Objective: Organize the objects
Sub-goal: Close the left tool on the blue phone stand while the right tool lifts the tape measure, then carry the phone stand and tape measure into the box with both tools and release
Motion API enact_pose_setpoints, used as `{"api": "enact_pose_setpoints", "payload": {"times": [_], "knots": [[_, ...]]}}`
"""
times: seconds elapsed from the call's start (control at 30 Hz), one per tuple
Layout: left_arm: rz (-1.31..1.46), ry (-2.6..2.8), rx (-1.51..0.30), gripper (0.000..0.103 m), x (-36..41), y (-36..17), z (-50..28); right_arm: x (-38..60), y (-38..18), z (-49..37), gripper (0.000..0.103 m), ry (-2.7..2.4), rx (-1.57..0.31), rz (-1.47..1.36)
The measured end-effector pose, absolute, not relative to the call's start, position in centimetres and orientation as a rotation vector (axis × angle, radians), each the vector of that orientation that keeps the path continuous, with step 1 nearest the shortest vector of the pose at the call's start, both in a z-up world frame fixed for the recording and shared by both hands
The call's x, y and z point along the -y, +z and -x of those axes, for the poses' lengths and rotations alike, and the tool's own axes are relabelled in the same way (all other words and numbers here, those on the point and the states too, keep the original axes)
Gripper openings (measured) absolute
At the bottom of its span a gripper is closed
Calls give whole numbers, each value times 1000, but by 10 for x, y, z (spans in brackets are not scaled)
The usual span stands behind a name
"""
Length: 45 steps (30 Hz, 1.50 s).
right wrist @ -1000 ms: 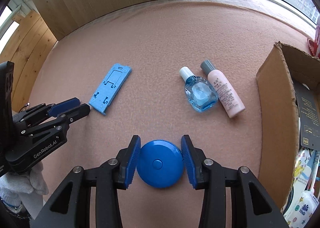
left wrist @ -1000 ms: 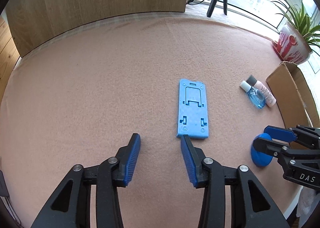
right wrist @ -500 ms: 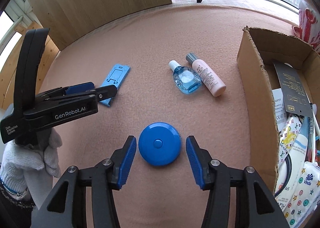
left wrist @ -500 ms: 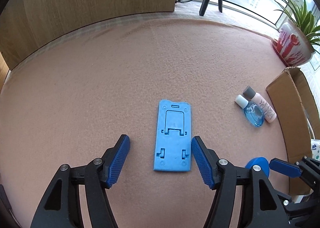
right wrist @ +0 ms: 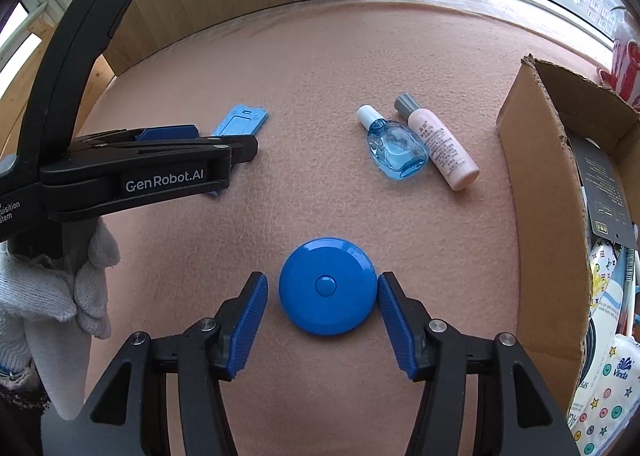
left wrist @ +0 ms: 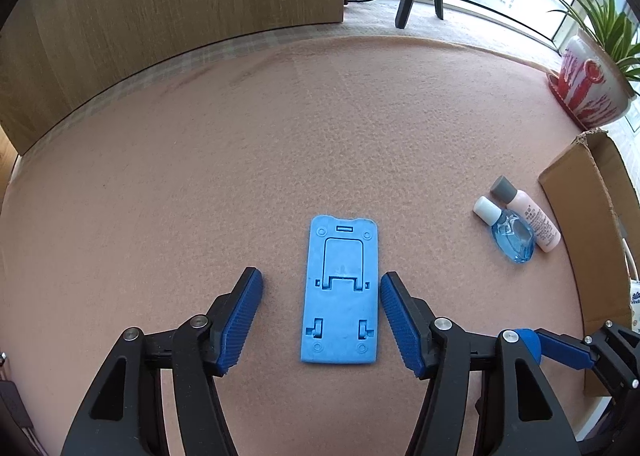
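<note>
Left wrist view: your left gripper [left wrist: 320,298] has just narrowed slightly; its jaws straddle the flat light-blue plastic phone stand [left wrist: 340,292] lying on the pink felt table cover [left wrist: 240,160], pads clear of both sides. Right wrist view: your right gripper [right wrist: 322,302] has just been widening, its jaws flanking the round blue disc-shaped case [right wrist: 327,286] without gripping it. Far right, a cardboard box [right wrist: 536,184].
</note>
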<state>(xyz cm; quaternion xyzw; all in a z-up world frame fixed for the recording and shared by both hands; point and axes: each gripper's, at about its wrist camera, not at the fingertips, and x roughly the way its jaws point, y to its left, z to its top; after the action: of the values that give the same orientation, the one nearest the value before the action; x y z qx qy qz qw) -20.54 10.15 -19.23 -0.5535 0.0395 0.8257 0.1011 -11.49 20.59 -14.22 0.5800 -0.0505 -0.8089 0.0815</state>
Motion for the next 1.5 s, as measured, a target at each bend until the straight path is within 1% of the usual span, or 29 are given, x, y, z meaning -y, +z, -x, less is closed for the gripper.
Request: {"api": "enact_pose_setpoints", "payload": {"times": [0.07, 0.13, 0.23, 0.3, 0.4, 0.53, 0.77, 1.03, 1.27, 1.5], "knots": [[1637, 2445, -111, 56, -98, -192, 206, -202, -142, 116, 55, -2420, 112, -1728], [1639, 2452, -96, 47, -93, -191, 206, -198, -142, 118, 55, -2421, 76, -1726], [1640, 2455, -63, 40, -85, -191, 203, -191, -142, 118, 55, -2428, 6, -1731], [1638, 2455, -47, 39, -81, -191, 197, -191, -144, 113, 55, -2433, -41, -1731], [1632, 2460, -37, 39, -77, -191, 183, -186, -145, 109, 55, -2439, -111, -1731], [1627, 2469, -2, 39, -70, -191, 159, -185, -143, 103, 46, -2445, -148, -1723], [1631, 2486, 72, 39, -60, -190, 116, -180, -143, 80, 46, -2449, -128, -1711], [1633, 2476, 182, 39, -56, -183, 90, -186, -120, 54, 46, -2514, -132, -1627], [1562, 2484, 228, 39, -75, -159, 80, -204, -92, 39, 46, -2566, -107, -1542], [1462, 2471, 216, 39, -119, -133, 84, -237, -70, 31, 46, -2617, -54, -1478]]}}
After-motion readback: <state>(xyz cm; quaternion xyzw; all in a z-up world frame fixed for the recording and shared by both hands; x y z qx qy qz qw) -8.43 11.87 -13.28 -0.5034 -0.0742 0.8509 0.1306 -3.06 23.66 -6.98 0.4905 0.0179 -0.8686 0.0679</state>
